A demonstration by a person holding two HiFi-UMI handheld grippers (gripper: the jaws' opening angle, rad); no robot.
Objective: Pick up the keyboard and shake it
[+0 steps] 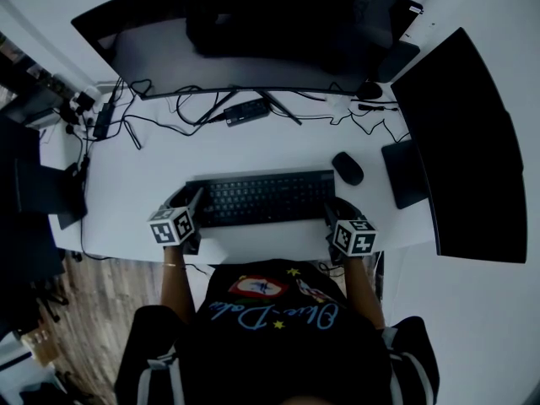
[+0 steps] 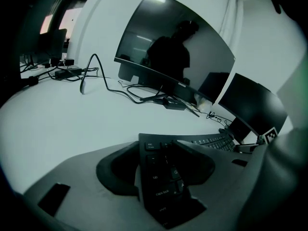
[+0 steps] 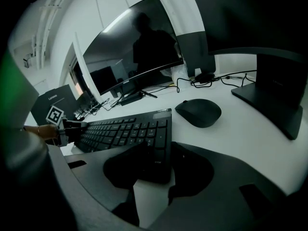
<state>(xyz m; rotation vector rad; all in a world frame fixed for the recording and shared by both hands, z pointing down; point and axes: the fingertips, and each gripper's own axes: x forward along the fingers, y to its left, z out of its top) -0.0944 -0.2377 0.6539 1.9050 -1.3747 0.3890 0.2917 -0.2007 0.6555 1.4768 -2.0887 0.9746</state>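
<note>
A black keyboard lies flat on the white desk, close to its front edge. My left gripper is at the keyboard's left end. In the left gripper view the end with the esc and tab keys sits between the jaws of this gripper, one jaw on the outer edge and one over the keys. My right gripper is at the right end. There the keyboard's corner sits between the jaws of that gripper, and both jaws touch it.
A black mouse lies just right of the keyboard. A wide curved monitor stands behind, and a second monitor on its stand is at the right. Loose cables and an adapter lie behind the keyboard. The desk's front edge is right below the grippers.
</note>
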